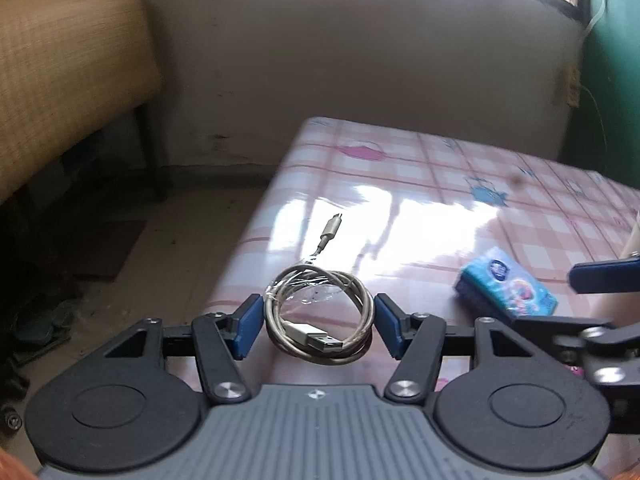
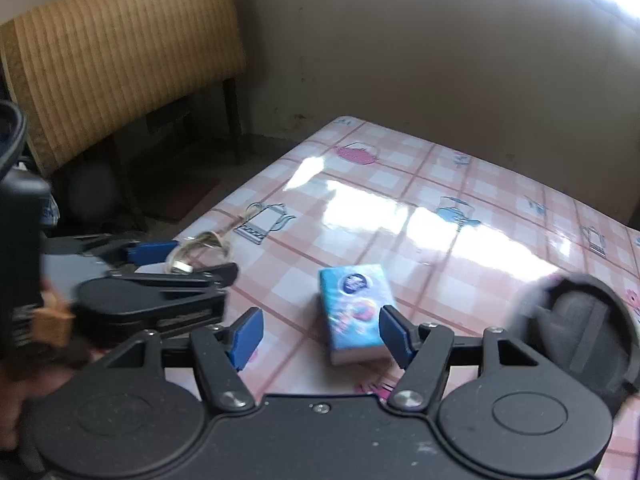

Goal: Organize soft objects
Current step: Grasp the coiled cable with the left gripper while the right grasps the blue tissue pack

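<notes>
Cable (image 1: 320, 320), coiled, lies at the lower middle of the left view on my checked tabletop (image 1: 440, 168), between the half-open pads of my left hand-held gripper (image 1: 319, 326), not pinched. Tissue pack (image 2: 354, 310) sits at lower centre of the right view, between my right hand-held gripper's (image 2: 320, 336) wide-open pads, ungripped.

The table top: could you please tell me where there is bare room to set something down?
The table is bare across its far half, from the tissue pack back to the wall. It is crowded near the front: coiled cable between the left gripper's fingers at the left edge, and a black round object front right.
</notes>
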